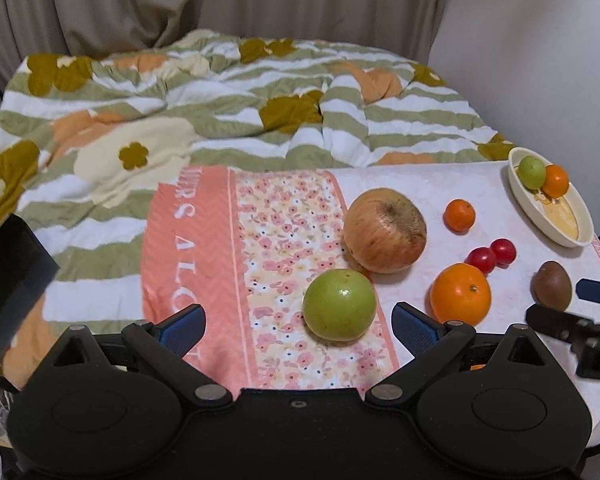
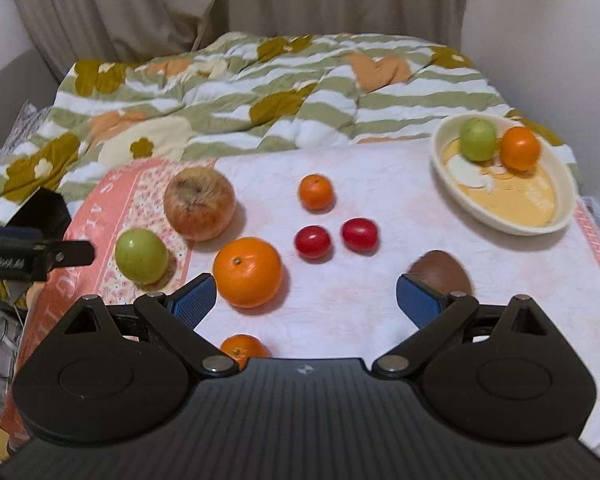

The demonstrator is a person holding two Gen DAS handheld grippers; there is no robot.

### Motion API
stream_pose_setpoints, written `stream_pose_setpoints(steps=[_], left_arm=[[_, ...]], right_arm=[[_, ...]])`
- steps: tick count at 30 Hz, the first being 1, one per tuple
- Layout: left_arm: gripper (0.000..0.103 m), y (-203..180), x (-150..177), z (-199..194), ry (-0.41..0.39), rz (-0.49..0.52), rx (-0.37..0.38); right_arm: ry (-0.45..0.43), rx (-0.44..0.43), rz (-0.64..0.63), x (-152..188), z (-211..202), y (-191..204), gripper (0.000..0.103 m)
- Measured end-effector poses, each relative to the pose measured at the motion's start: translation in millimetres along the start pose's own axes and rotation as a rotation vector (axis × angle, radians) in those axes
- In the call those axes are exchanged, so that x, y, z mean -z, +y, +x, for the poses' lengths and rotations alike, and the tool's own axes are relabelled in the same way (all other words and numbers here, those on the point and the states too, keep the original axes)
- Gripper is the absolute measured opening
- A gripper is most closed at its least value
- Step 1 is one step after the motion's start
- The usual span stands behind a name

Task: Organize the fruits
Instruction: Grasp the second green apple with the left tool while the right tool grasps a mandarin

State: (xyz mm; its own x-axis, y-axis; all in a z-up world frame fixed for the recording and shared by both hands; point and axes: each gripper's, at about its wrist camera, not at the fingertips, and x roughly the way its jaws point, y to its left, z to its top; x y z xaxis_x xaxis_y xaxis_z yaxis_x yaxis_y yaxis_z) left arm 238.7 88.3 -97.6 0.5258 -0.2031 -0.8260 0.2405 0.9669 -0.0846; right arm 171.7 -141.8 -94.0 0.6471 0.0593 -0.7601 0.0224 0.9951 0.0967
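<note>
A: Left gripper (image 1: 298, 322)?
B: Spread wide, empty; green apple (image 1: 339, 304) just ahead between its fingers, on the cloth (image 1: 284, 220).
A: Right gripper (image 2: 305, 302)?
B: Also released; large orange (image 2: 247, 272) beside its left finger.

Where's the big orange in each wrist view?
Left wrist: big orange lower right, just past the left gripper, right of the green apple.
Right wrist: big orange lower centre-left, by the right gripper.
Shared landmark: two red tomatoes just behind it.
</note>
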Motion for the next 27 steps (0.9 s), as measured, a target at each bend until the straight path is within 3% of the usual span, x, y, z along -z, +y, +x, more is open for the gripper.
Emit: stream_pose_setpoints(steps=[4, 14, 21, 27], left_arm=[[0.098, 2, -3, 20, 0.045, -0.041, 0.03], [0.08, -8, -10, 54, 0.104, -0.049, 0.059], [0.06, -12, -9, 65, 0.119, -0.071, 0.089], [0.06, -11, -7, 63, 0.111, -0.08, 0.095]], right_arm=[[0.034, -0.027, -0.038, 0, 20, 8, 0.103], [0.09, -0.031, -0.161, 3, 52, 21, 0.103], [0.115, -0.056, -0.205, 3, 67, 26, 0.103], [0.119, -0.07, -0.231, 1, 72, 31, 0.099]])
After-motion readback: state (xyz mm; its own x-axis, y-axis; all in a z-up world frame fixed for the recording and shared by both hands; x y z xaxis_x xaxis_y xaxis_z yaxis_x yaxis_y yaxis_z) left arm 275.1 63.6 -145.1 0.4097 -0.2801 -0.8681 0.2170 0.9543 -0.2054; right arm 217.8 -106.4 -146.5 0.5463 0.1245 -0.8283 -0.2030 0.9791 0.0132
